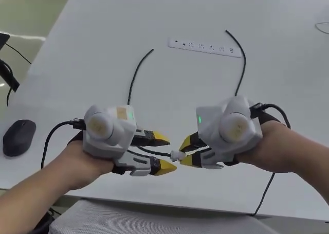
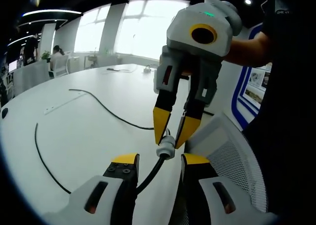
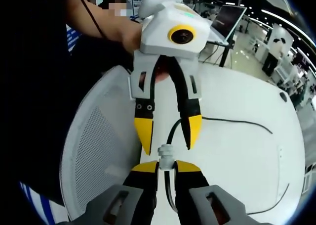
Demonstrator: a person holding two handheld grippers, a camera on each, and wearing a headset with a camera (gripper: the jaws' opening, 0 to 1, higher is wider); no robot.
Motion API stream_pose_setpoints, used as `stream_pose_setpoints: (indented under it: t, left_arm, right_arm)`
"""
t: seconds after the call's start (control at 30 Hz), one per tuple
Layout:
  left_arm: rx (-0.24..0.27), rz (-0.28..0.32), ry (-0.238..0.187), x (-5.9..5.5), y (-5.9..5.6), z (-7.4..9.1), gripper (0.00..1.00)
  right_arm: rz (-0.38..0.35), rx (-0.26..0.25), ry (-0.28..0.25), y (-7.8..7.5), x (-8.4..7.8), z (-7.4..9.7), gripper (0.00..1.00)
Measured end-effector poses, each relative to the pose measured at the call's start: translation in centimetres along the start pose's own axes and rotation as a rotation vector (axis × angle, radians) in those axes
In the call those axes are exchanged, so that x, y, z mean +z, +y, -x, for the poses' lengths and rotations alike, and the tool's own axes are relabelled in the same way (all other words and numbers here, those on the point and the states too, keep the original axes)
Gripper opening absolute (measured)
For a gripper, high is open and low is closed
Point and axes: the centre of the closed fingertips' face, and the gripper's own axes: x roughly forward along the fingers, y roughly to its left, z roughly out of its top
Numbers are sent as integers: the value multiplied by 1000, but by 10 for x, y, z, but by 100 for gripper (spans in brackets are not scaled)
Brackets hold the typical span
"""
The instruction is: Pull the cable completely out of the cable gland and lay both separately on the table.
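Observation:
A small white cable gland (image 1: 177, 155) hangs above the table's near edge, with a thin black cable (image 1: 149, 151) running out of it. My right gripper (image 1: 187, 151) is shut on the gland (image 3: 166, 155), its yellow tips pinching it from both sides. The left gripper (image 1: 163, 151) faces it tip to tip and stands open. The cable (image 2: 150, 173) passes loosely between the left gripper's jaws up to the gland (image 2: 166, 148). In the right gripper view the cable (image 3: 174, 128) runs between the left gripper's spread yellow tips.
On the white table (image 1: 103, 49) lie a loose black cable (image 1: 134, 77), a white power strip (image 1: 204, 46) with its black cord (image 1: 242, 64), and a dark mouse (image 1: 19, 136) at the left edge. A grey mesh chair (image 1: 154, 218) sits below the near edge.

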Motion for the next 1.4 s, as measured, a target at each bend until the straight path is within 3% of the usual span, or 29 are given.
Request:
stream_pose_setpoints:
  t: [0.2, 0.47, 0.83, 1.07, 1.23, 1.4]
  left_arm:
    - [-11, -6, 2, 1, -2, -2, 31]
    - [-30, 1, 10, 0, -5, -4, 19]
    - [-31, -22, 17, -2, -8, -7, 16]
    - [-22, -29, 33, -4, -7, -6, 15]
    - [-28, -34, 40, -4, -8, -8, 15]
    - [-37, -44, 32, -1, -11, -9, 15]
  right_arm:
    - [17, 2, 0, 0, -1, 0, 6]
    - [48, 1, -3, 0, -1, -1, 7]
    - [78, -1, 1, 1, -4, -4, 7]
    - [87, -12, -36, 1, -4, -5, 8]
    - [51, -12, -67, 3, -6, -5, 8]
    - [-92, 36, -169, 3, -2, 2, 15]
